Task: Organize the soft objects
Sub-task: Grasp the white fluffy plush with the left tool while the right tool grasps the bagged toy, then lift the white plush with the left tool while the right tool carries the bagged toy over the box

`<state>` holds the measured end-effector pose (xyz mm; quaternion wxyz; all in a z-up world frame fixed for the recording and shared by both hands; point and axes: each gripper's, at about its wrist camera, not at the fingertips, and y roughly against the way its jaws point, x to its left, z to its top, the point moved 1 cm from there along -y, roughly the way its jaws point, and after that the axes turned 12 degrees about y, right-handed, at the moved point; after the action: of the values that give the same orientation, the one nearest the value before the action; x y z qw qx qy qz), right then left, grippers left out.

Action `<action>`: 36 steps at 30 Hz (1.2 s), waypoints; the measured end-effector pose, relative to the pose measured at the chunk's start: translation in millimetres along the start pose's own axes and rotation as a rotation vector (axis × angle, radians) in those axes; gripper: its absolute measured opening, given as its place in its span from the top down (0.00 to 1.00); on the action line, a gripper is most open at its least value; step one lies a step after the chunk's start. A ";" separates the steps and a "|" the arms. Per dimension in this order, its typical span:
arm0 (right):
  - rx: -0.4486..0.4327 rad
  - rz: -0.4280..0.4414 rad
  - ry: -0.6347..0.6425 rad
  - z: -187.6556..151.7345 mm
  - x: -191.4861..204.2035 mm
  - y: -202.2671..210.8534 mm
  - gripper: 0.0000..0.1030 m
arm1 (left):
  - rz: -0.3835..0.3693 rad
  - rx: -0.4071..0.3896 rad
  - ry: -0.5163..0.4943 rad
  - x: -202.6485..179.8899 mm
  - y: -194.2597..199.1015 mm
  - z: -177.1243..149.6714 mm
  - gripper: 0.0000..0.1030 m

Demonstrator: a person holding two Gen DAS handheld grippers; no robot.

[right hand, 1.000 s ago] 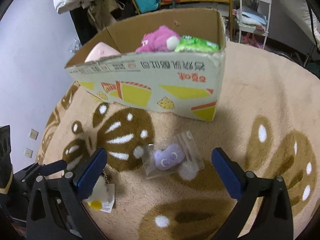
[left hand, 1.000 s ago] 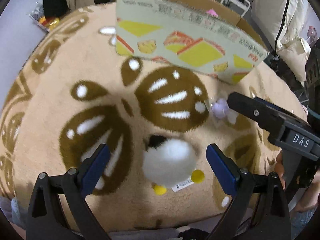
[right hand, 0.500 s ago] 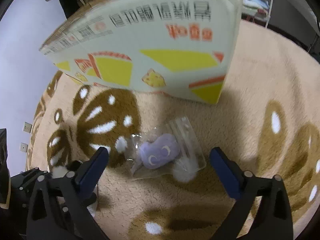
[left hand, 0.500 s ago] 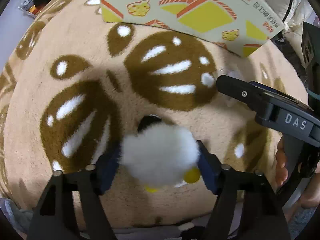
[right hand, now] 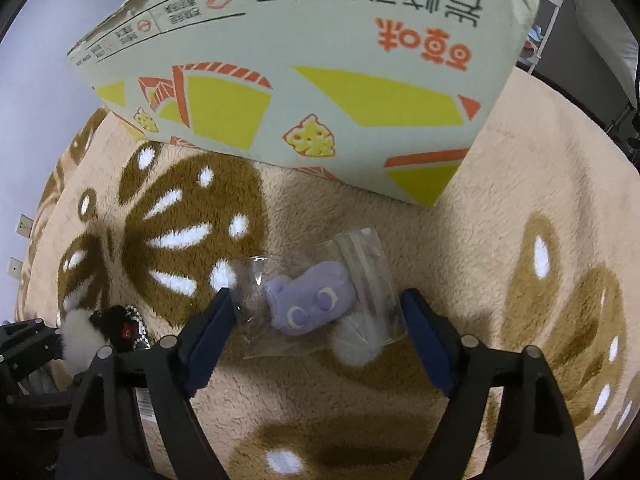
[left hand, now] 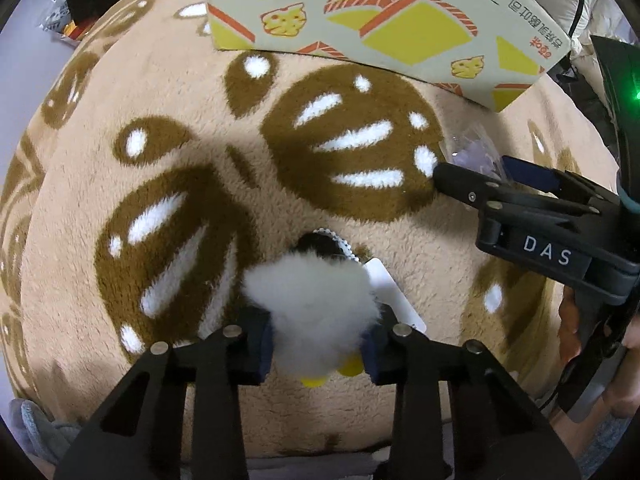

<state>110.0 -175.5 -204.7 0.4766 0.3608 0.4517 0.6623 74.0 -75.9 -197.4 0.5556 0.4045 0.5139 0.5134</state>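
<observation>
My left gripper [left hand: 318,350] is shut on a white fluffy plush toy [left hand: 312,304] with yellow feet, a black head and a white tag, low over the rug. It also shows in the right wrist view [right hand: 82,340]. My right gripper [right hand: 316,328] is open around a purple plush toy in a clear plastic bag [right hand: 310,304] that lies on the rug; the pads stand at the bag's edges. The bag also shows in the left wrist view [left hand: 474,152], behind the right gripper's finger [left hand: 472,188].
A printed cardboard box [right hand: 320,80] stands on the tan and brown rug [right hand: 520,184] just beyond both toys; it also shows in the left wrist view [left hand: 380,20]. Furniture and bedding stand past the rug at the far right [left hand: 600,12].
My left gripper has closed on the white plush toy. My right gripper has come down and forward around the bagged purple toy, its jaws narrower.
</observation>
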 end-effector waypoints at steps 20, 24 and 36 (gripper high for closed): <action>-0.031 0.002 0.000 -6.2 -4.7 17.4 0.25 | 0.012 -0.038 0.013 5.4 18.2 -7.4 0.69; -0.040 -0.018 -0.003 -8.3 -9.7 27.4 0.25 | 0.017 -0.052 0.027 11.0 20.9 -4.6 0.69; -0.145 -0.011 -0.029 -17.1 -24.7 78.9 0.25 | 0.004 -0.183 0.027 22.5 59.0 -7.1 0.69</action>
<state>77.3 -214.3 -137.2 0.5116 0.3325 0.3975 0.6854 56.6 -45.7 -144.3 0.5824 0.3463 0.4715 0.5645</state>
